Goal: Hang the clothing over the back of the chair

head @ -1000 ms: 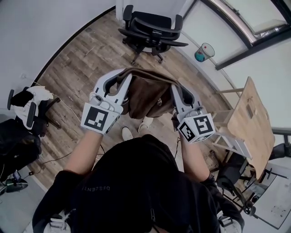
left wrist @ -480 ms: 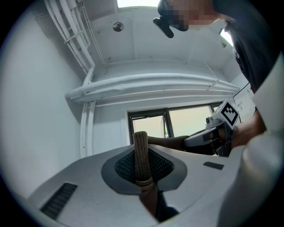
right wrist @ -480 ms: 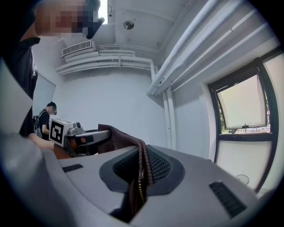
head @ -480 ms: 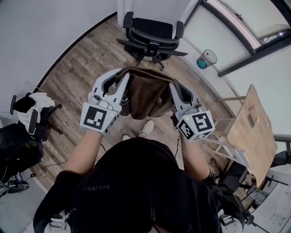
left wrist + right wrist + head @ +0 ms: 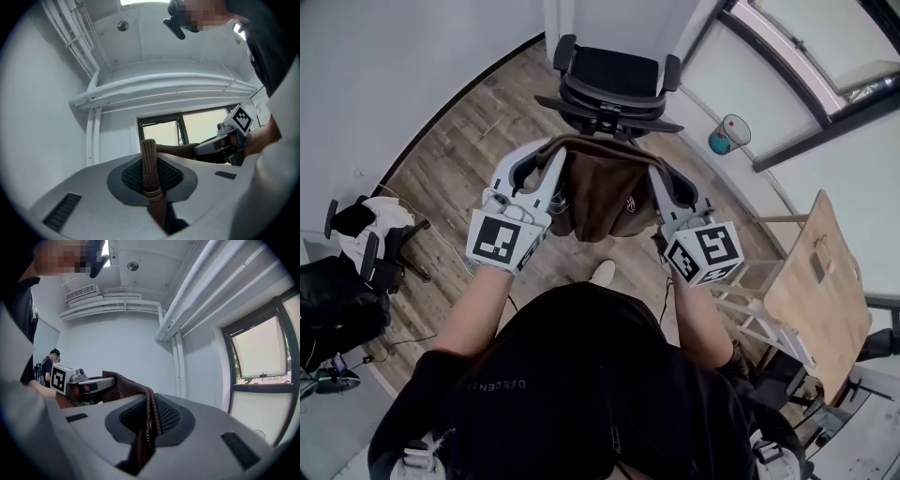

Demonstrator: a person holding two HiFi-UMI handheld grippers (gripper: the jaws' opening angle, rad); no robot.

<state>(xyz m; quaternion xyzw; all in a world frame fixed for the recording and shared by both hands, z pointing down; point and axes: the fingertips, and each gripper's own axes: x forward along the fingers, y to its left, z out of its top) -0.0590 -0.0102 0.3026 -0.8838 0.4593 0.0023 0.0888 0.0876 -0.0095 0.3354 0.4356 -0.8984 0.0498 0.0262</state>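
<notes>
Your left gripper (image 5: 549, 155) is clamped on the brown garment (image 5: 600, 197). Its own view shows the jaws nearly together, with a ribbed edge pinched between the pads. Your right gripper (image 5: 660, 174) is the same, its jaws closed down on another ribbed edge of the garment.

The cloth spans from one gripper to the other and sags below them, clear of the wood floor (image 5: 455, 141). All of it is on your side of the black office chair (image 5: 614, 84), just short of the chair's near edge — I can't tell whether the garment's top edge touches it. The left gripper lines up with the chair's left armrest, the right gripper with its right one. A wooden table (image 5: 814, 281) stands well off to the chair's right, nearer you.
</notes>
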